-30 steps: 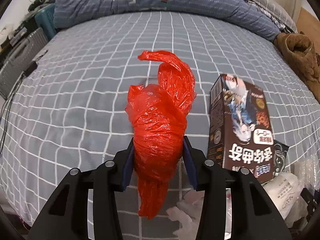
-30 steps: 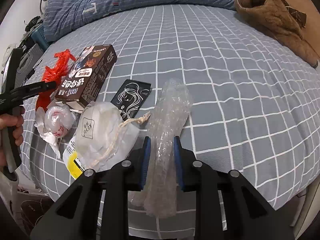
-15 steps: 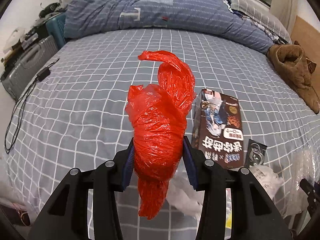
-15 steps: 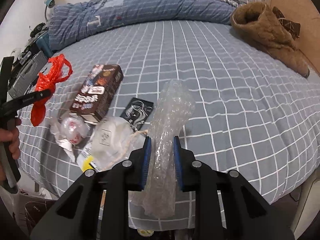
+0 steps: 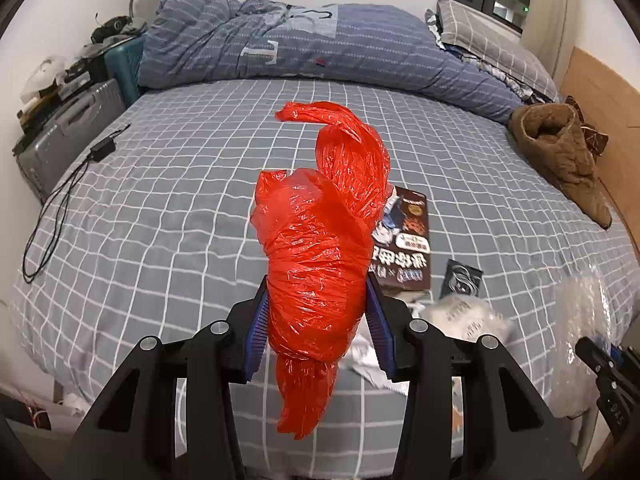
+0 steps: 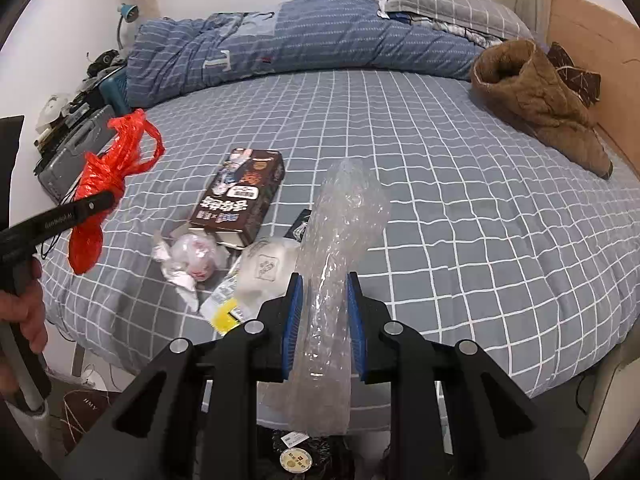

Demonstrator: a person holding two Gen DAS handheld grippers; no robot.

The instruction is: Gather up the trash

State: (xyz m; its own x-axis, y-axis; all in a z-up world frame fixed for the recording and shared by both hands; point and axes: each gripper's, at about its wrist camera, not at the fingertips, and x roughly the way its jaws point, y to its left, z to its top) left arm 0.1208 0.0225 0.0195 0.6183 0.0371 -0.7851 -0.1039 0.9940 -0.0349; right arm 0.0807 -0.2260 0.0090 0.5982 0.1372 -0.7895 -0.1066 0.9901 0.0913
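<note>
Bedroom; bed (image 6: 460, 200) under grey grid-check sheet, blue duvet (image 6: 304, 36) bunched at far edge. Left hand-held gripper (image 5: 318, 320) clamped on crumpled red plastic bag (image 5: 320, 248), lifted clear of sheet. Dark printed box (image 6: 240, 196), Chinese lettering, lies flat beside white wrappers (image 6: 192, 260). Right hand-held gripper (image 6: 323, 320) narrow, pinching clear bubble wrap (image 6: 340, 248). Brown fleece garment (image 6: 536, 100) far right.
</note>
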